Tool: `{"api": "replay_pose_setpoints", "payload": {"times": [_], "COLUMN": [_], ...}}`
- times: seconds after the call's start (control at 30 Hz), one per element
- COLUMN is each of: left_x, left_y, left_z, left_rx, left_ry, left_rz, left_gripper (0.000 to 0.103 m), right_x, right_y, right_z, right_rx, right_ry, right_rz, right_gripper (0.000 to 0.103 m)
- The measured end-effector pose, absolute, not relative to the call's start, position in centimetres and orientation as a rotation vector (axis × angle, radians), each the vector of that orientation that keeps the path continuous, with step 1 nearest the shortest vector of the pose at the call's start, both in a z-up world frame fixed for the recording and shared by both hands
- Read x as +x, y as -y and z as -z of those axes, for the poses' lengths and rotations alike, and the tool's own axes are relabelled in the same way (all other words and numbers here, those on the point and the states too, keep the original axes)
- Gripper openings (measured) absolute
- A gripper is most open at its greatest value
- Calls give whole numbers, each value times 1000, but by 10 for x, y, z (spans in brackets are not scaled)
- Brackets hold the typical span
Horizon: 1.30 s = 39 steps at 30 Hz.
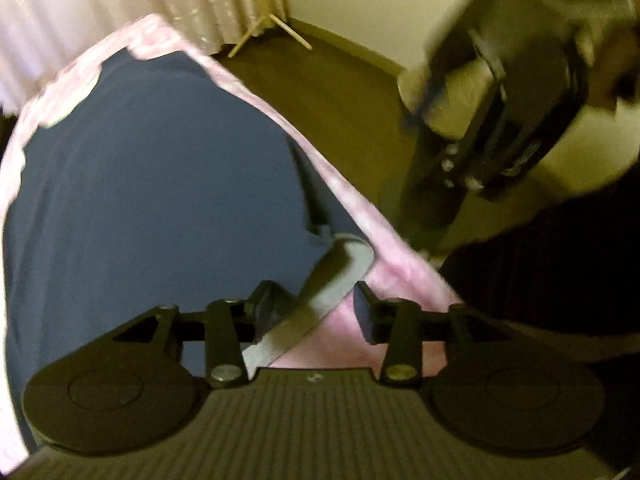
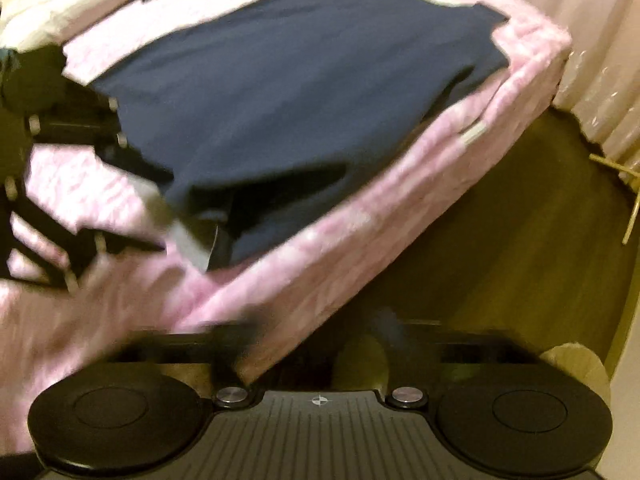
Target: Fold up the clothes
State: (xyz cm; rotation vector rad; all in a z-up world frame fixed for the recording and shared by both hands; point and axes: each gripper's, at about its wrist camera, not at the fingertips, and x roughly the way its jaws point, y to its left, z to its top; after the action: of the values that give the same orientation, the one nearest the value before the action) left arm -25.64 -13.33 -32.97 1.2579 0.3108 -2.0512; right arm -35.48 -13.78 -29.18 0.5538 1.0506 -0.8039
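Pink bed (image 2: 328, 248), navy garment (image 2: 280, 92) lengthwise.

My left black two-finger gripper (image 1: 316, 300) sat low with its jaws parted, and a flat grey strip ran slantwise up through the gap between them. My right black two-finger gripper (image 1: 440, 184) hung off to the right of it and higher, tilted with its fingers pointing down; blur kept me from telling how its jaws stood. A dark sleeve (image 1: 540, 264) crossed just below it, and in its own camera the fingers were only a dark smear.
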Motion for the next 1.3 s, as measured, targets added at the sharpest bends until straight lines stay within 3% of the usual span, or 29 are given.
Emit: {"api": "replay_pose_setpoints", "payload": {"times": [0.07,0.13,0.2,0.33,0.37,0.4,0.43,0.53,0.57,0.6,0.63,0.83,1.07,1.3], "left_x": [-267,-266,-255,-234,-230,-225,-220,-208,-206,-204,-203,-216,-242,-224], "left_y": [129,133,143,161,165,169,173,185,187,187,187,163,127,125], "left_z": [337,338,332,320,317,314,311,302,301,300,300,305,333,322], "left_rx": [1300,1283,1227,1143,1126,1109,1093,1044,1034,1026,1022,1095,1326,1243], "left_ry": [-236,-239,-300,-411,-436,-461,-487,-558,-569,-578,-581,-563,-487,-583], "left_rz": [2020,1990,1969,1954,1956,1957,1957,1959,1959,1960,1964,2046,2132,2063], "left_gripper": [38,29,4,1,1,1,1,1,1,1,1,1,4,7], "right_x": [-352,-348,-341,-315,-308,-301,-295,-281,-278,-276,-279,-322,-350,-361], "right_y": [138,139,139,138,138,140,142,145,145,145,143,127,131,150], "right_z": [292,291,289,285,286,289,293,303,306,308,306,284,302,289], "right_rx": [558,568,556,514,503,494,485,432,402,374,359,488,733,712], "right_ry": [-1024,-1000,-970,-907,-902,-911,-920,-960,-980,-996,-997,-985,-1036,-1047], "right_rz": [799,791,771,698,690,692,694,708,717,723,726,773,774,831], "right_gripper": [76,76,76,75,70,56,51,46,36,10,0,0,0,2]}}
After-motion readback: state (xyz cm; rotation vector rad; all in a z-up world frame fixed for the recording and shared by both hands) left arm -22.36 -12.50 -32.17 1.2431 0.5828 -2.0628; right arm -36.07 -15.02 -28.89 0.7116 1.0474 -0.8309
